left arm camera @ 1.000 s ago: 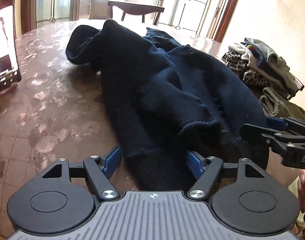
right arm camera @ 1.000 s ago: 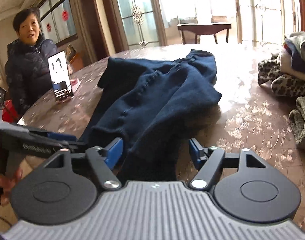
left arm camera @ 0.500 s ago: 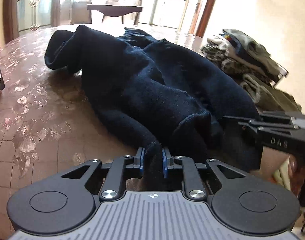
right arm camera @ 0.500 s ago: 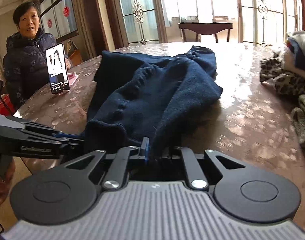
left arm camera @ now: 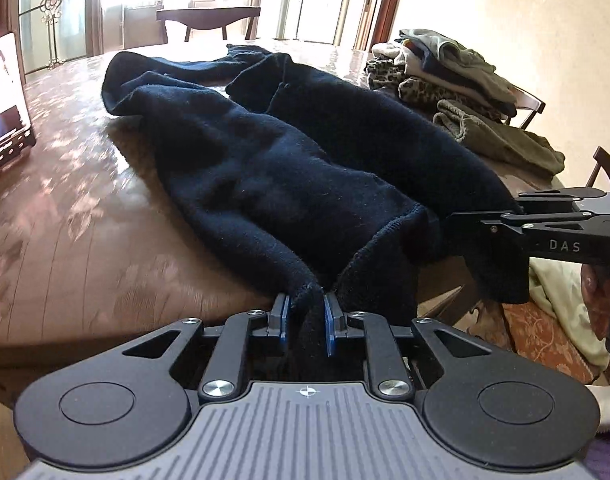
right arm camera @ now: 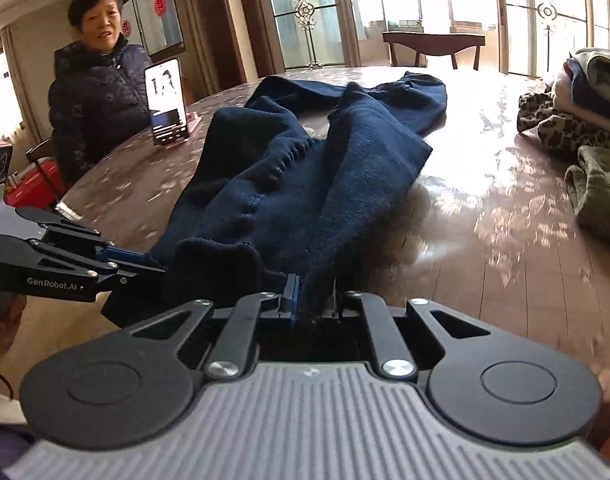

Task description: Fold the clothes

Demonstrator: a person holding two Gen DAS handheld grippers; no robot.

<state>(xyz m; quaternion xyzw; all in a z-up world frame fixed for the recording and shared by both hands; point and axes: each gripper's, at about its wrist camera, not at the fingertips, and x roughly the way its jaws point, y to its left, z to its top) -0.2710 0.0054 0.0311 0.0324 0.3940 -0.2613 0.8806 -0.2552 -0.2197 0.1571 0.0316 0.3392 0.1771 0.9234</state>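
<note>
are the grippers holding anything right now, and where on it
Both hold the dark navy knitted garment by its near edge at the table's rim: the left gripper pinches one bunched part, the right gripper another part beside it.

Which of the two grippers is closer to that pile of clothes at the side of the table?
Right. The right gripper clamps the sweater on the side toward the pile; the left gripper clamps it farther away.
</note>
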